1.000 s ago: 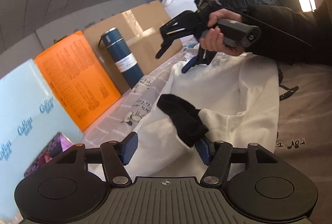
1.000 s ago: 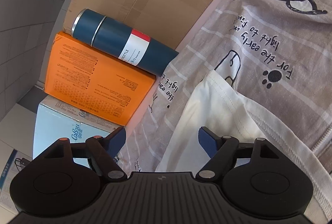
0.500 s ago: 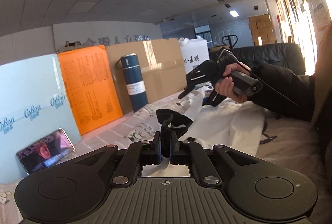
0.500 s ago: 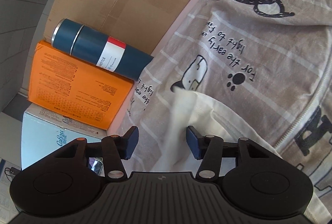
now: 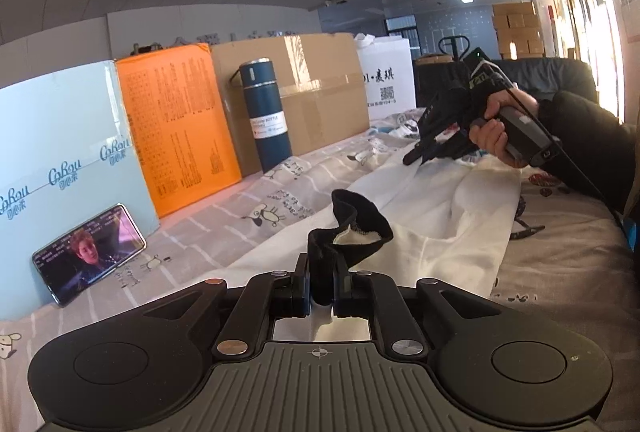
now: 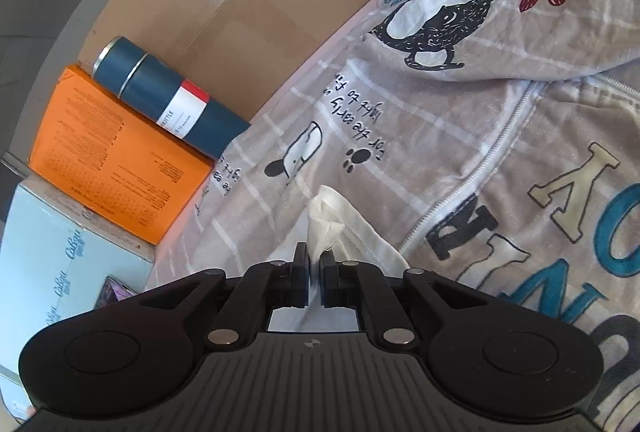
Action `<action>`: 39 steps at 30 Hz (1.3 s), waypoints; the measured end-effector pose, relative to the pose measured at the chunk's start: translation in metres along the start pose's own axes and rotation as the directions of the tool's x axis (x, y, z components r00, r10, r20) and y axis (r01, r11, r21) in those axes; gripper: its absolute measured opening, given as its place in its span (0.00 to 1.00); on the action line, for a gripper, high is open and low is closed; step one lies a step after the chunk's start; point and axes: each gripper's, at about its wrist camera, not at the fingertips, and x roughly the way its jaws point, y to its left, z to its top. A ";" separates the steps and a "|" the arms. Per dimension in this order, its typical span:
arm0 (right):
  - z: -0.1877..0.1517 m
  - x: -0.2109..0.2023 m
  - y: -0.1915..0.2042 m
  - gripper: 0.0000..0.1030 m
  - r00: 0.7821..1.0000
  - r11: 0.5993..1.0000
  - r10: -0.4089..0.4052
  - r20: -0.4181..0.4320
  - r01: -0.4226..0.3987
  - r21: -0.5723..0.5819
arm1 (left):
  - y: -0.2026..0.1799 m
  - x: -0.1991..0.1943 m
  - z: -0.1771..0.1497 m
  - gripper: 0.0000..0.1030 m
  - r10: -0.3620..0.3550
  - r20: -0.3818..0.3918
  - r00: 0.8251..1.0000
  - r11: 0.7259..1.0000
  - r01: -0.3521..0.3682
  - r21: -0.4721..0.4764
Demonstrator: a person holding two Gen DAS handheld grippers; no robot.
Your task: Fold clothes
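Bottle (image 5: 269,116) upright, lidded | boxes (image 5: 296,100) taped shut behind it

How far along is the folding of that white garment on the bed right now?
Early. Done: both ends are gripped. The left tongs are shut on the black collar; the right tongs, which have just been closing, pinch a corner of the white garment. In hand: lifting it. Left: every fold, as it lies spread and rumpled on the bedsheet.

White garment (image 5: 440,216) with black cuff (image 5: 344,232), spread flat on bedsheet (image 5: 248,208)
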 end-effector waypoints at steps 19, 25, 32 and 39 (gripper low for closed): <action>-0.004 -0.019 0.037 0.71 0.984 0.887 0.173 0.041 -0.138 -0.441 | 0.016 0.041 0.049 0.93 0.293 -0.085 0.952 0.925 -0.305 -0.225; 0.004 -0.009 0.014 0.71 0.989 0.925 0.150 0.014 -0.136 -0.355 | -0.008 0.083 0.051 0.93 0.227 -0.200 0.953 0.960 -0.254 -0.119; 0.010 -0.002 -0.004 0.71 0.991 0.948 0.133 0.002 -0.126 -0.292 | -0.030 0.088 0.041 0.94 0.270 -0.228 0.936 0.960 -0.281 -0.017; 0.042 -0.025 0.004 0.83 0.966 0.889 0.259 0.018 -0.231 -0.396 | -0.061 0.056 0.058 0.94 0.319 -0.055 0.946 0.947 -0.320 -0.026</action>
